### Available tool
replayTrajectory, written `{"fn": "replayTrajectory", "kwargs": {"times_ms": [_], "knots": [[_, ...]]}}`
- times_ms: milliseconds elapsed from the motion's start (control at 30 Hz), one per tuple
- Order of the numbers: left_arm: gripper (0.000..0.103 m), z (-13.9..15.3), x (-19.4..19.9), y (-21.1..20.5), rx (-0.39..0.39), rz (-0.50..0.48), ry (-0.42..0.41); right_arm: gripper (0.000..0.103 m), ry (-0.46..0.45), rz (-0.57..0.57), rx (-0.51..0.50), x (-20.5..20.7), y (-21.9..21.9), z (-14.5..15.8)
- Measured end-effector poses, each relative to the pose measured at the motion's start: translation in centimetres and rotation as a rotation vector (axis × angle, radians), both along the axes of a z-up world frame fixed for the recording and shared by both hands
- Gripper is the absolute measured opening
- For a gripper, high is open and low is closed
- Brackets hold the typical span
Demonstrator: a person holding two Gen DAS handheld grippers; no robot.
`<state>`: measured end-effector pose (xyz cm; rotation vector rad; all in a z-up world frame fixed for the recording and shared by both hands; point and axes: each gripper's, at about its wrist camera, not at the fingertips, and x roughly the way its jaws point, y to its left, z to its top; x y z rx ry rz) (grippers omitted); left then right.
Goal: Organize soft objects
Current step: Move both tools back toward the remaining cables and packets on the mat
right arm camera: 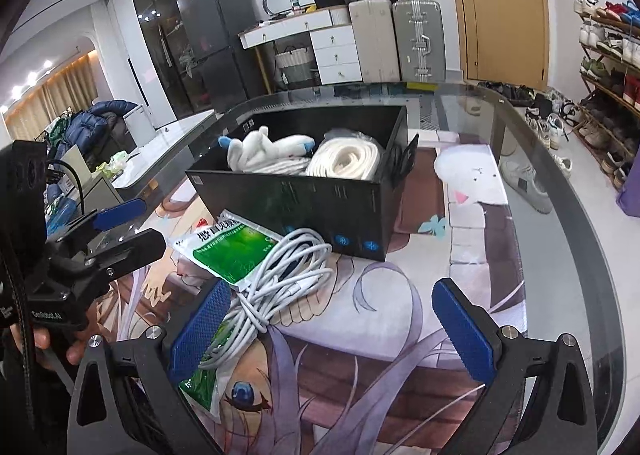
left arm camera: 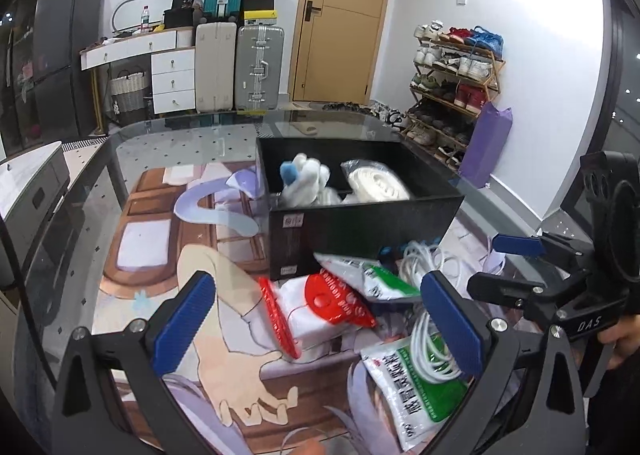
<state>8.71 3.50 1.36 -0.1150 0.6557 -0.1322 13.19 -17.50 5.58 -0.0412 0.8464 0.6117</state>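
A black open box (left arm camera: 360,227) (right arm camera: 320,195) stands on the printed mat and holds a white plush toy (left arm camera: 306,175) (right arm camera: 264,149) with blue tips and a coil of white rope (left arm camera: 376,183) (right arm camera: 344,159). In front of it lie a red-and-white soft pack (left arm camera: 324,307), two green-and-white bags (left arm camera: 374,277) (right arm camera: 230,253) (left arm camera: 416,387) (right arm camera: 200,387) and a tangled white cable (left arm camera: 432,347) (right arm camera: 280,279). My left gripper (left arm camera: 318,319) (right arm camera: 140,229) is open, hovering over the red pack. My right gripper (right arm camera: 332,331) (left arm camera: 486,263) is open just right of the cable.
The mat (right arm camera: 460,255) lies on a glass table whose curved edge (right arm camera: 560,191) runs along the right. Beyond it are suitcases (left arm camera: 240,67), white drawers (left arm camera: 174,81), a shoe rack (left arm camera: 452,83) and a purple bag (left arm camera: 488,143). A hand (right arm camera: 44,339) holds the left gripper's handle.
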Motion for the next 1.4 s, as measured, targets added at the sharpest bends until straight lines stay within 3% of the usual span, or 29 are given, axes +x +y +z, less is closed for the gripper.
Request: {"fn": "replayTrajectory", "kwargs": {"times_ms": [367,667,867,1000,1400], "knots": [[0.103,-1.4,-0.2,0.0,-0.006,-0.022,0.03,0.102,0.054,0.046,0.005,-0.3,1.4,-1.4],[0.103,-1.8,-0.4,0.8,-0.055,-0.012,0.045,0.102,0.12,0.06,0.01,0.0,3.1,-3.1],[0.103,-2.0,-0.4,1.2,-0.074,-0.003,0.042,0.102,0.108,0.022,0.016,0.3,3.9,-3.2],[0.103,-2.0,-0.3,1.2,-0.067,-0.006,0.046,0.102,0.084,0.014,-0.037,0.2,4.5,-3.4],[0.103,-2.3,-0.1,0.6,-0.029,-0.025,0.058,0.102,0.094,-0.065,-0.044,1.2,1.0,-3.0]]}}
